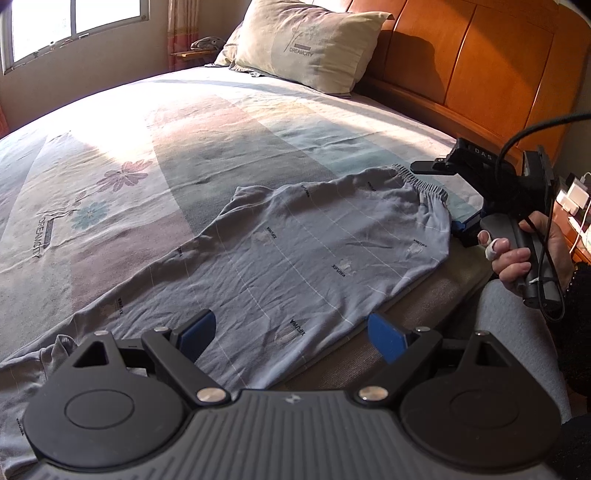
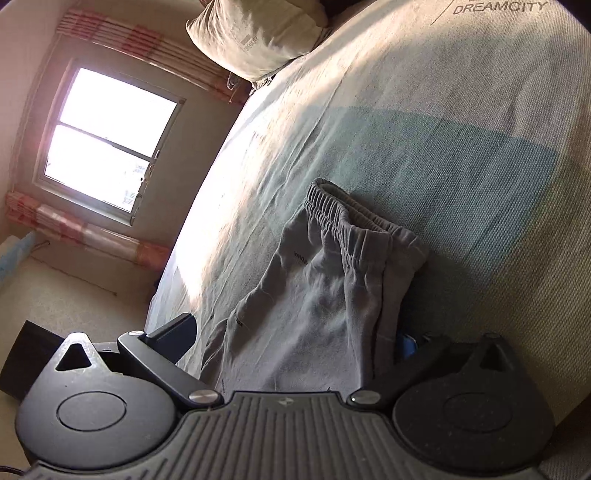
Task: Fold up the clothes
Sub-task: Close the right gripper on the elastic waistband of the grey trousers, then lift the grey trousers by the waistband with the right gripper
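Note:
Grey patterned trousers (image 1: 295, 251) lie spread flat on the bed, near its front edge, with the elastic waistband (image 1: 417, 184) to the right. My left gripper (image 1: 291, 334) hovers open over a trouser leg, its blue pads (image 1: 199, 332) wide apart with nothing held. A hand holds my right gripper (image 1: 443, 197) turned on its side at the waistband end. In the right wrist view, the right gripper (image 2: 295, 341) stands open with the trousers (image 2: 317, 295) lying between its fingers. The cloth partly covers one blue pad (image 2: 406, 345), and the waistband (image 2: 343, 221) is bunched ahead.
A beige pillow (image 1: 306, 44) leans on the orange wooden headboard (image 1: 461, 62) at the back. The patterned bedsheet (image 1: 147, 147) stretches left toward a window (image 1: 70, 22). White chargers (image 1: 572, 199) lie on a stand at the far right. The person's grey-clad leg (image 1: 517, 332) is beside the bed edge.

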